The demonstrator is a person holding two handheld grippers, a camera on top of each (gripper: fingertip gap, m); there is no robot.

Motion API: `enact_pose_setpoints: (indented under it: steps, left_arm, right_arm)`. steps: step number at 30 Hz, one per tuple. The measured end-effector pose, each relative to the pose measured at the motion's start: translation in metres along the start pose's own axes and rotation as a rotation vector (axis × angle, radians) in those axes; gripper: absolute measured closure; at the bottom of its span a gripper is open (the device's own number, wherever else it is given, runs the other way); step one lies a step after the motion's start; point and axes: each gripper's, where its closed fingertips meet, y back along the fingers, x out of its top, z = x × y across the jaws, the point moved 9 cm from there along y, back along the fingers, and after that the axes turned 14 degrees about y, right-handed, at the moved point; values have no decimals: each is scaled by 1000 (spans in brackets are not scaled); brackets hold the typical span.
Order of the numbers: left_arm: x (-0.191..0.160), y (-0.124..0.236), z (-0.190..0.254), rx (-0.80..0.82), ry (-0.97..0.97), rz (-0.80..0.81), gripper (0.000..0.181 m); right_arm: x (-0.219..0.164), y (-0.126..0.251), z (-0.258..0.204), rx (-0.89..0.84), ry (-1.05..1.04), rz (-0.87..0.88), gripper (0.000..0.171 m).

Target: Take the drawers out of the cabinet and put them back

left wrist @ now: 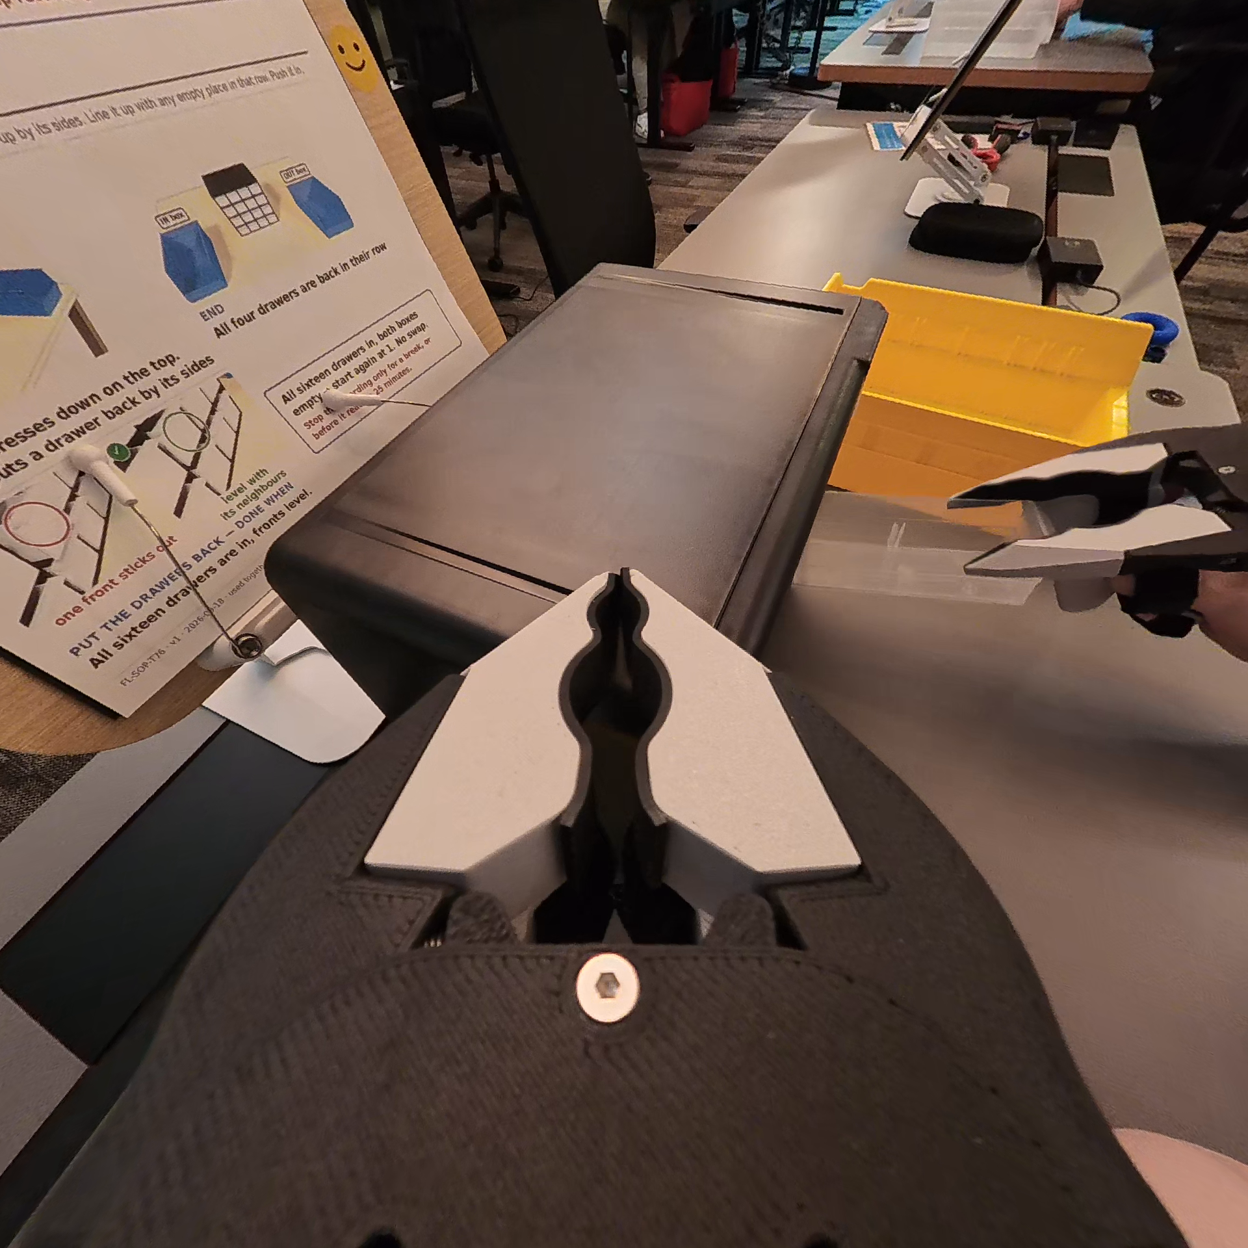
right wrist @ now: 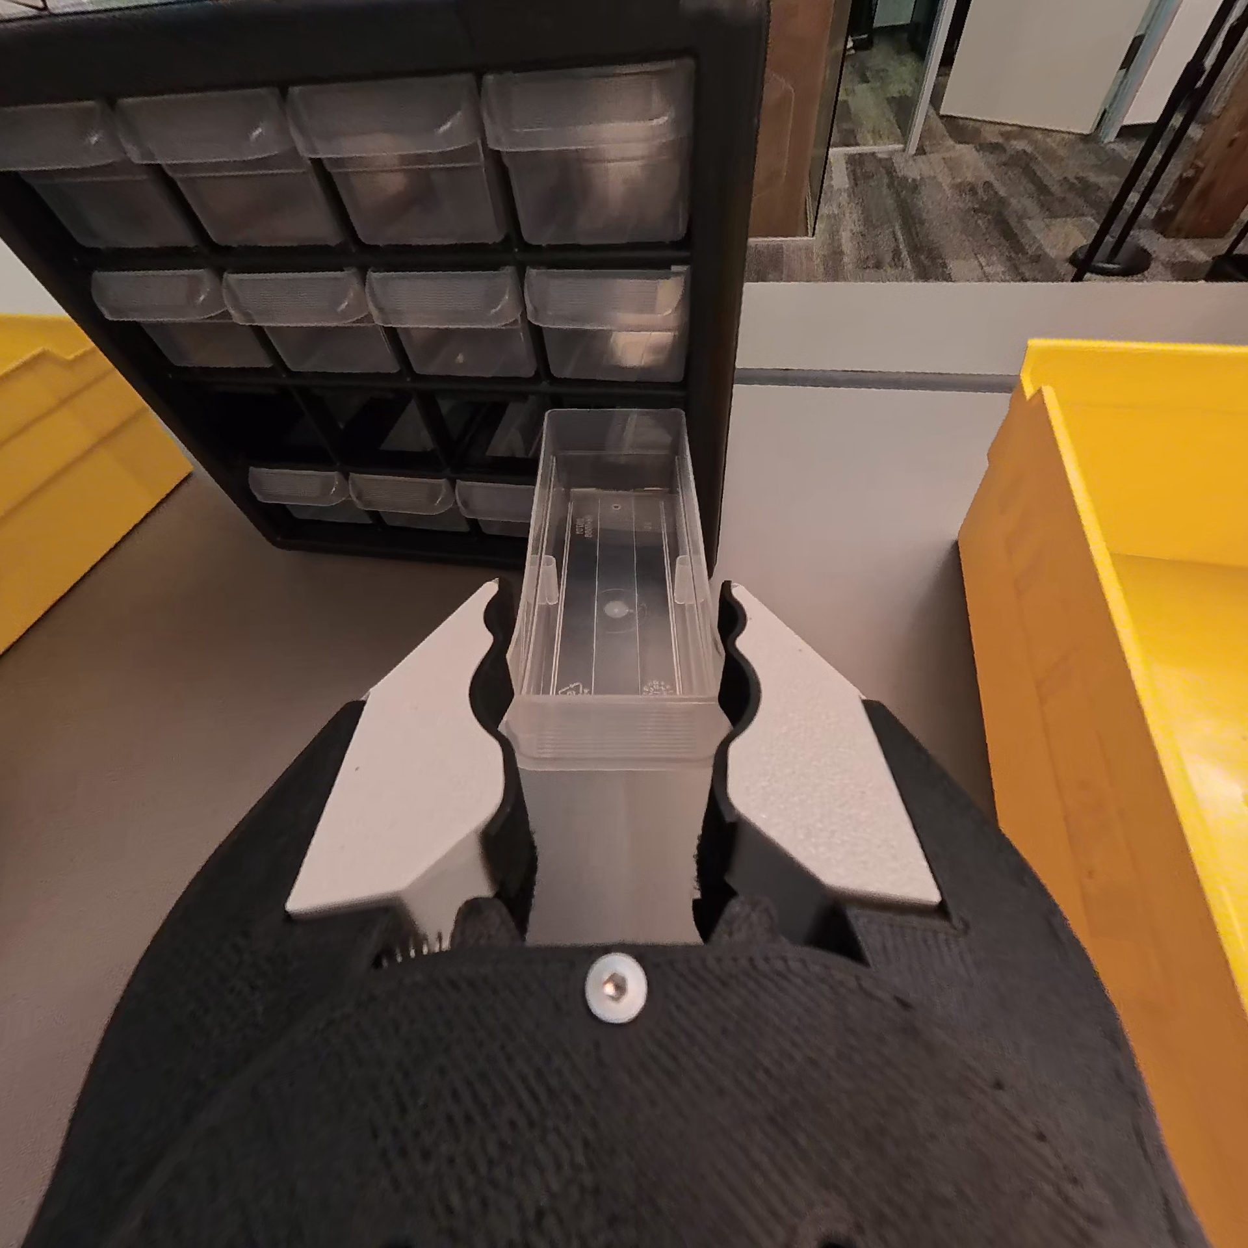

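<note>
Right wrist view: tongs (right wrist: 611, 594) clamp drawer (right wrist: 611, 608) (clear).

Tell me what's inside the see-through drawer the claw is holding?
Nothing. The clear drawer in the right claw looks empty; you see straight through to its moulded bottom. Only the front end, down between the claw's fingers, is hidden.

Left wrist view: above cabinet (left wrist: 608, 432) top, facing across desk. Right wrist view: close, facing cabinet (right wrist: 378, 283) front. Shared: cabinet.
</note>
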Motion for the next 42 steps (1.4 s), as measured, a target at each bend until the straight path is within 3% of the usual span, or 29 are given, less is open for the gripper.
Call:
enact_pose_setpoints:
  steps: [13,29,35,42]
  left_arm:
    - [0,0,0,0,2,3,181]
    - [0,0,0,-3,1,7,181]
    - [0,0,0,-3,7,7,181]
    - [0,-1,0,1,9,5,181]
  right_arm:
    - [10,-13,-7,-69,40,-13,112]
    - [12,-56,-13,-105,155,3,109]
    - [19,-29,-14,-37,472,112,98]
    - [-2,-18,-13,90,850,140,115]
